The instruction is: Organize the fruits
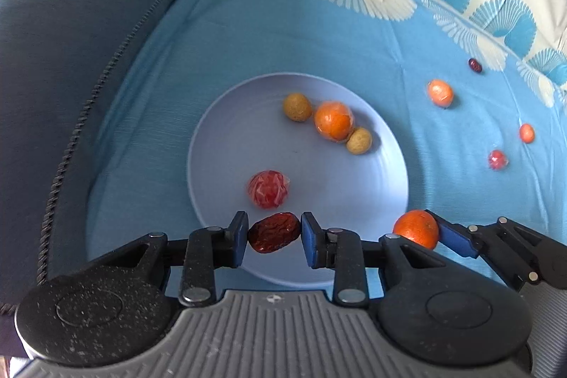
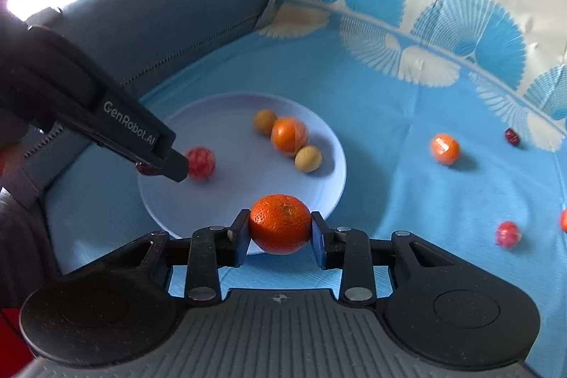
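We have two fruits in hand at once. The dried red date (image 1: 273, 232) sits pinched between the pads of the left tool (image 1: 273, 233), jaws narrowed to the date's width, just over the near rim of the pale blue plate (image 1: 219, 137). The bare orange mandarin (image 2: 280, 224) is clamped the same way in the right tool (image 2: 280, 226), also at the plate's near edge, a little to the right of the date.

On the plate already lie a wrapped red fruit (image 1: 268, 189) near the date, and, further off, a wrapped orange fruit (image 1: 333, 121) touching two small tan round fruits (image 1: 297, 107) on either side of it. Out on the blue patterned cloth (image 1: 354, 41) to the right, well apart from the plate, we count a wrapped orange fruit (image 1: 440, 92), a small dark date (image 1: 475, 65), a small orange one (image 1: 527, 133) and a small wrapped red one (image 1: 497, 160). A blue padded wall (image 1: 88, 23) curves round the left side.

We judge this the delivery step: both fruits carried to the plate, neither yet let go. The next move calls for bringing each tool low over a bare patch of the plate, clear of the fruits lying there, and then widening the jaws gently. The mandarin is round and may roll, so we would release it close to the surface and inward from the rim. Four fruits remain on the cloth to fetch afterwards.
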Demonstrator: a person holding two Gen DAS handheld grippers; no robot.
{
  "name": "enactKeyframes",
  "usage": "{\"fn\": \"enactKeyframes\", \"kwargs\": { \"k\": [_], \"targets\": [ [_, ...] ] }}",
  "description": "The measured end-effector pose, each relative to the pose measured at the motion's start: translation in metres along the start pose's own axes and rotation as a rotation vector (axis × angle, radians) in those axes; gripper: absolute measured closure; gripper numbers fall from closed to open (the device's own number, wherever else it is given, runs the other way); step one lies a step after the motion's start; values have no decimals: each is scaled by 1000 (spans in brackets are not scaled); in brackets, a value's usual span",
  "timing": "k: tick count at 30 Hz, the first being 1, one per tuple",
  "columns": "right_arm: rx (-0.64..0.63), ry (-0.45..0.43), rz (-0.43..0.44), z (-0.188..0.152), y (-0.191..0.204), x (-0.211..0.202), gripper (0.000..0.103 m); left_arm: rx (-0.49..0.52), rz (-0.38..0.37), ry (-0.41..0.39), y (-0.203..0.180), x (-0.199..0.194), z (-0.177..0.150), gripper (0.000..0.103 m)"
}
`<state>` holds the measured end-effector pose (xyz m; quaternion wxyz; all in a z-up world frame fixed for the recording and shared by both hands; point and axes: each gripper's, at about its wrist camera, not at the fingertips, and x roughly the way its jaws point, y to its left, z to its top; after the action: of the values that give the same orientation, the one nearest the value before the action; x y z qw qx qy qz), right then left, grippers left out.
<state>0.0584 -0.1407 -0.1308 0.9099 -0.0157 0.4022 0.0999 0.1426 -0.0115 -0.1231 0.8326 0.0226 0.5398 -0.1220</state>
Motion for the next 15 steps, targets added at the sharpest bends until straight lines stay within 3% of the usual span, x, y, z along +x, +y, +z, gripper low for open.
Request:
{"fn": "enactKeyframes", "kwargs": {
  "k": [2, 3, 4, 5, 6, 8, 11, 15],
  "targets": [
    [-18, 39, 19, 2, 0, 11, 66, 12, -12, 2, 2, 7, 2, 66],
    [-22, 51, 28, 4, 0, 14, 65, 18, -14, 2, 2, 8, 4, 60],
    [-28, 56, 31, 6, 0, 16, 64, 19, -16, -6, 3, 7, 4, 36],
    [-32, 47, 26, 6, 0, 15, 54, 10, -5, -22, 4, 4, 5, 8],
    [-36, 30, 12, 8, 0, 11, 36, -5, 17, -46, 6, -3, 4, 1],
    [-32, 1, -26, 10, -1, 2, 20, -21, 25, -88, 10, -19, 0, 0],
    [17, 14, -45, 9, -6, -18, 18, -29, 35, -62, 17, -40, -8, 0],
    [147, 42, -56, 1, -8, -58, 12, -44, 119, -37, 22, -73, -31, 0]
  ]
}}
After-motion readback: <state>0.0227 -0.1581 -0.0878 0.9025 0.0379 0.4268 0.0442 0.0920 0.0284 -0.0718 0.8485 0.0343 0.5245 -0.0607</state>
